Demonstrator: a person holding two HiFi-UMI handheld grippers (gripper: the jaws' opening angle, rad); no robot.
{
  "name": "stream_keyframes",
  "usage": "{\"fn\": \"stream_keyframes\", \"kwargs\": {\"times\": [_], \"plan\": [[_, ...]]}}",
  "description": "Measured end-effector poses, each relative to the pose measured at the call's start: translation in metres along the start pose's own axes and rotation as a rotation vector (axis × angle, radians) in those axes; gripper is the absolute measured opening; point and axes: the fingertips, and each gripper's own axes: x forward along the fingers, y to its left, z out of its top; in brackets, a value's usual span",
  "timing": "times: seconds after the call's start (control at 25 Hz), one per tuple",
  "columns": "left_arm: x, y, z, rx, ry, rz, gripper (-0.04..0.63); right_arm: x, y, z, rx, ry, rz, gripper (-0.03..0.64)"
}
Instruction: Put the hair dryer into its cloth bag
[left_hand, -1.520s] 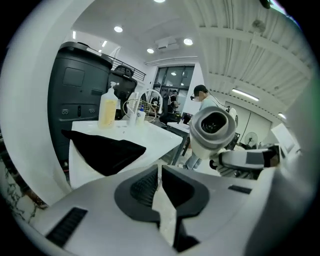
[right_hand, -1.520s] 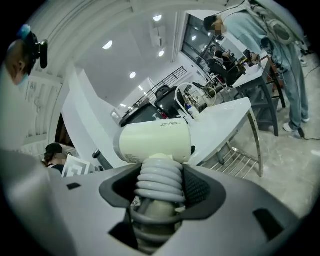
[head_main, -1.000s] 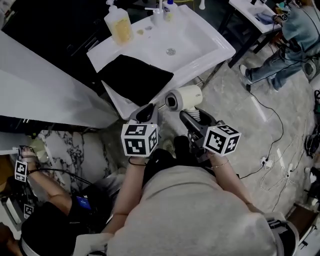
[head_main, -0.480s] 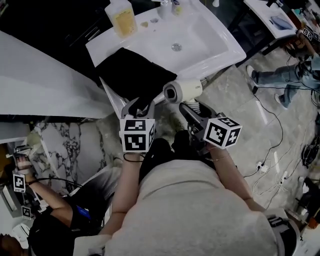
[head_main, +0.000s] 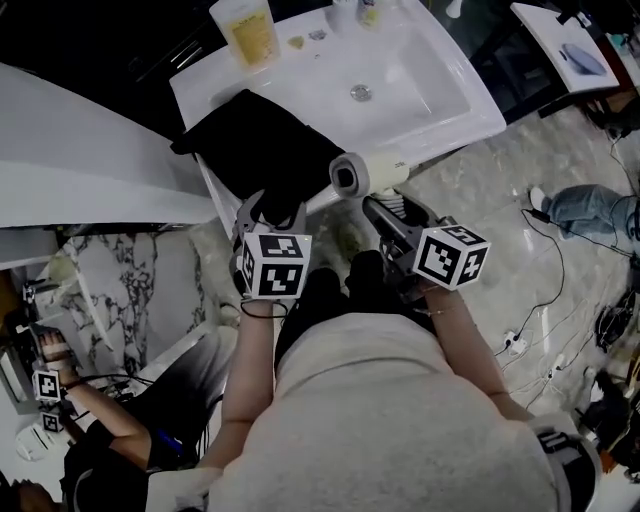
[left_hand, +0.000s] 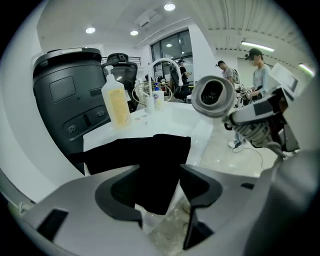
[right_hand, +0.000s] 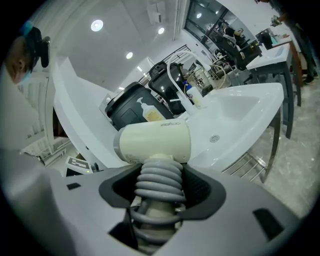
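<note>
Left gripper (head_main: 271, 210) just opened astride cloth bag (head_main: 255, 145), right gripper (head_main: 388, 212) grasping hair dryer (head_main: 372, 174).

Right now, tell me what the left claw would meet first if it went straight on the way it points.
The black cloth bag draped over the sink edge, most likely. The left claw has just been opening, and the bag's hanging corner shows between its jaws, apparently unpinched; depth is unclear.

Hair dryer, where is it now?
The hair dryer is mid-picture in the head view, held by its handle in the right tongs, just right of the black bag at the sink edge.
</note>
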Motion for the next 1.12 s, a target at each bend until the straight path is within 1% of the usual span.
{"fn": "stream_keyframes", "kwargs": {"times": [0.12,0.24,0.28,0.4,0.52,0.64,0.76,0.84,0.96,1.04,1.12], "plan": [[0.004,0.001,0.0,0.025,0.018,-0.01,0.247,0.004,-0.002,0.001,-0.015,0.027,0.01,0.242],[0.003,0.011,0.003,0.081,0.013,0.047,0.247,0.009,-0.004,0.001,-0.024,0.049,0.017,0.242],[0.002,0.014,0.003,0.083,0.009,0.06,0.247,0.011,-0.004,0.001,-0.024,0.054,0.02,0.242],[0.003,0.02,0.001,0.065,0.015,0.068,0.249,0.015,-0.002,0.001,-0.014,0.067,0.033,0.242],[0.0,0.026,0.006,0.091,-0.002,0.088,0.249,0.02,0.0,0.0,-0.013,0.08,0.042,0.242],[-0.001,0.031,0.009,0.079,-0.016,0.091,0.249,0.024,0.0,-0.002,-0.012,0.093,0.044,0.242],[0.0,0.035,0.005,0.074,-0.006,0.091,0.249,0.027,0.0,-0.005,-0.004,0.104,0.044,0.242],[-0.001,0.038,0.003,0.09,-0.003,0.112,0.249,0.028,0.0,-0.007,-0.003,0.112,0.046,0.242],[-0.007,0.045,0.007,0.099,-0.028,0.152,0.249,0.03,0.001,-0.009,-0.007,0.121,0.052,0.242],[-0.009,0.047,0.007,0.078,-0.041,0.15,0.249,0.031,0.001,-0.009,-0.008,0.124,0.053,0.242],[-0.01,0.047,0.007,0.061,-0.047,0.129,0.249,0.032,0.002,-0.009,-0.008,0.127,0.058,0.242]]}}
